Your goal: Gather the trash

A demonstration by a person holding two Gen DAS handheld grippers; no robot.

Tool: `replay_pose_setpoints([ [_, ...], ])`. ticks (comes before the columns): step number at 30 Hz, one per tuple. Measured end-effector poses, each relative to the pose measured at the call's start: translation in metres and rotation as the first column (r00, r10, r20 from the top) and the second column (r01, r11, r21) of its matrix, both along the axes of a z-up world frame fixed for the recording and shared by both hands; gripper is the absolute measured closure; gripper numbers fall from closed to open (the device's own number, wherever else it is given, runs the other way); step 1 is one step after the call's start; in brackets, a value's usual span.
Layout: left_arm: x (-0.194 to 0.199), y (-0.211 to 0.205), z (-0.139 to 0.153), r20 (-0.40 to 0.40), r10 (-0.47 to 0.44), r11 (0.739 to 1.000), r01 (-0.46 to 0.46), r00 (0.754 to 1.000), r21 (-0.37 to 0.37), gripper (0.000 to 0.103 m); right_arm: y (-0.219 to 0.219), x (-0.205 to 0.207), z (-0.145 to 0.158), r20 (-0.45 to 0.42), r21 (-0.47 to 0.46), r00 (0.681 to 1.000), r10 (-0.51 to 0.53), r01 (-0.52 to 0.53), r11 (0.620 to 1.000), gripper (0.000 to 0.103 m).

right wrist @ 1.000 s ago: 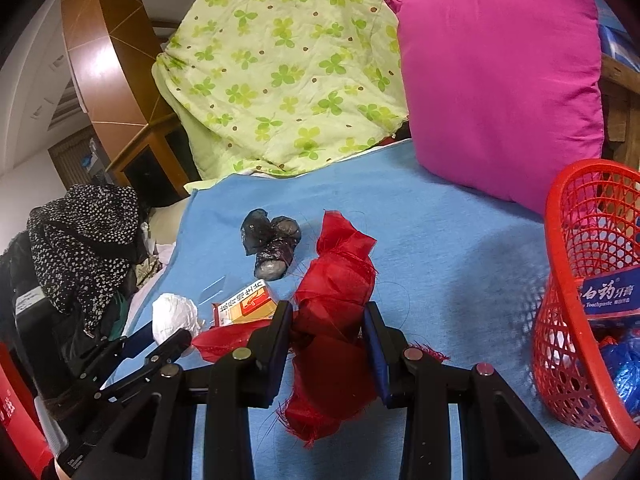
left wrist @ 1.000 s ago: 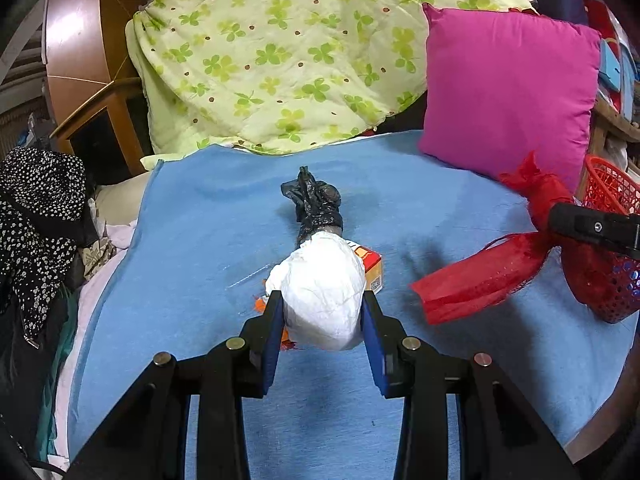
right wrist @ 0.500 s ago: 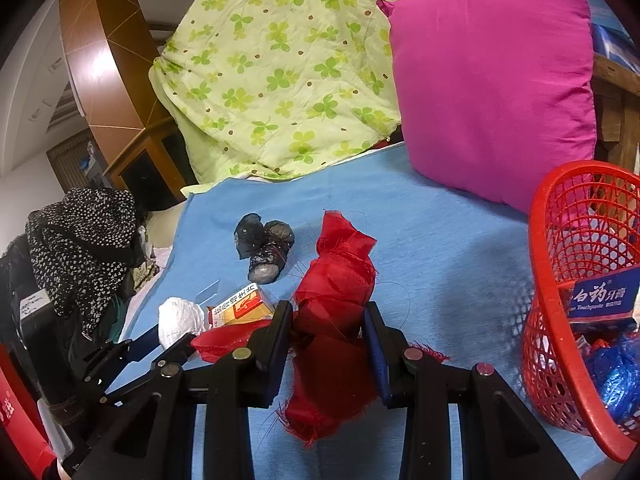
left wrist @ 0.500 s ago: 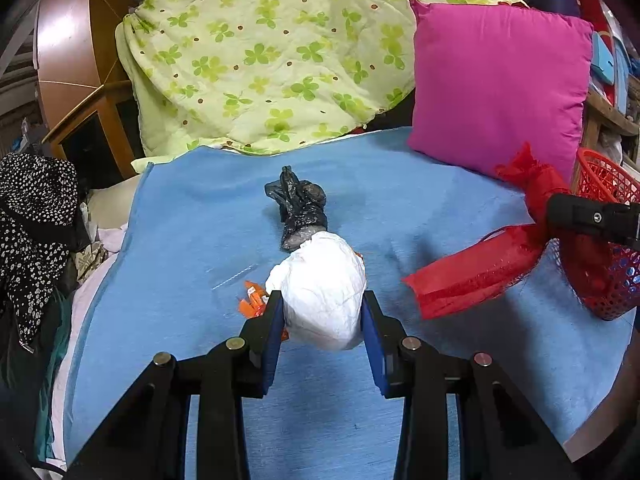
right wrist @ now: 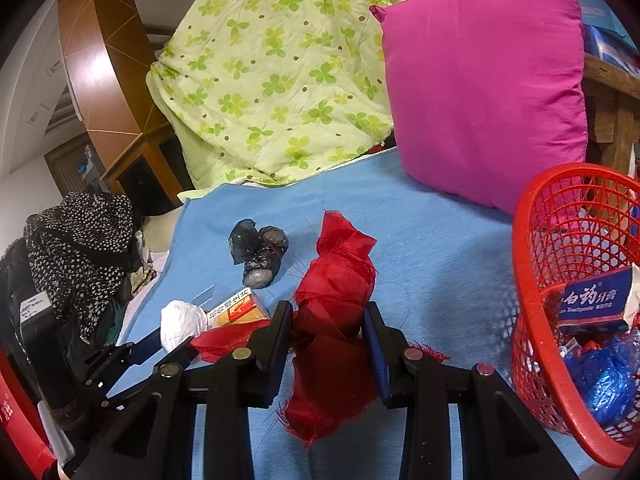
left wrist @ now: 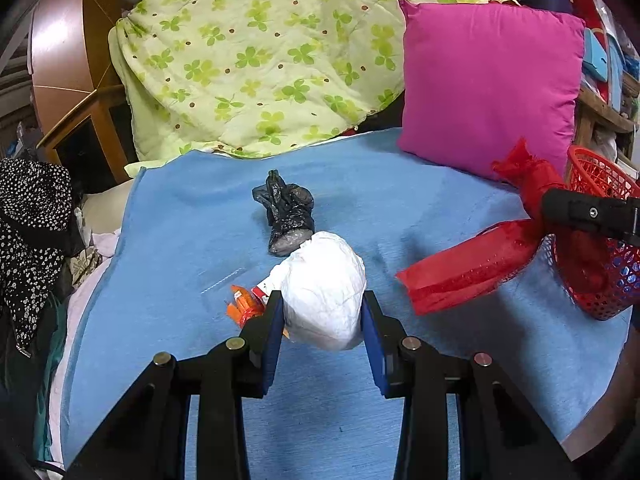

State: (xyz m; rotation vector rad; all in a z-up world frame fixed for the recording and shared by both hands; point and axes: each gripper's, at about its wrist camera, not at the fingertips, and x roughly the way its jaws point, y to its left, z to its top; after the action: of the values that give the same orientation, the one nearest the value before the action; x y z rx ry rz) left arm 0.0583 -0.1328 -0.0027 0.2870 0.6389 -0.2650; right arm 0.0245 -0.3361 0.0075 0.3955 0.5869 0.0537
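The blue blanket (left wrist: 360, 208) covers the bed, soft and uneven, so anything dropped short of the red basket (right wrist: 532, 320) will settle among the folds rather than roll in; the basket sits at three o'clock in the right wrist view and tilts toward the camera, with a toothpaste box (right wrist: 596, 300) and a blue bag (right wrist: 604, 384) already inside. That tilt is the largest risk: a push on its rim from the right gripper (right wrist: 326, 332) could tip it and spill what has been collected. The right jaws are pinched on the red mesh cloth (right wrist: 336, 292), which hangs loose below them with frayed threads, and one long tail trails toward nine o'clock (in the left wrist view it reaches to about three o'clock from the white wad). That tail could catch on the basket's lattice or drape outside the rim on release. The left gripper (left wrist: 322, 320) has its jaws clamped on the crumpled white wad (left wrist: 324, 288), which bulges past the pads; being soft paper or plastic, it may slip out if carried fast. The orange carton (right wrist: 236, 310) lies just beside the left fingers at about eight o'clock, partly under the wad, and could be dragged along. The black bag (left wrist: 286, 216) lies at twelve o'clock from the wad, untouched, easy to overlook against the clutter
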Motion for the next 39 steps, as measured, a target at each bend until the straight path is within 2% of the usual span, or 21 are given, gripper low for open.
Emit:
replay_pose_setpoints([
  [21,-0.009,-0.012,0.005,0.015,-0.019,1.000,0.019,1.000,0.001,0.064,-0.001,-0.017,0.007,0.036,-0.002,0.998,-0.044,0.044,0.999,0.065],
  [39,-0.053,-0.029,0.031,0.035,-0.044,0.999,0.044,0.998,0.012,0.064,-0.015,-0.072,0.018,0.109,0.042,0.988,-0.108,0.104,0.994,0.065],
])
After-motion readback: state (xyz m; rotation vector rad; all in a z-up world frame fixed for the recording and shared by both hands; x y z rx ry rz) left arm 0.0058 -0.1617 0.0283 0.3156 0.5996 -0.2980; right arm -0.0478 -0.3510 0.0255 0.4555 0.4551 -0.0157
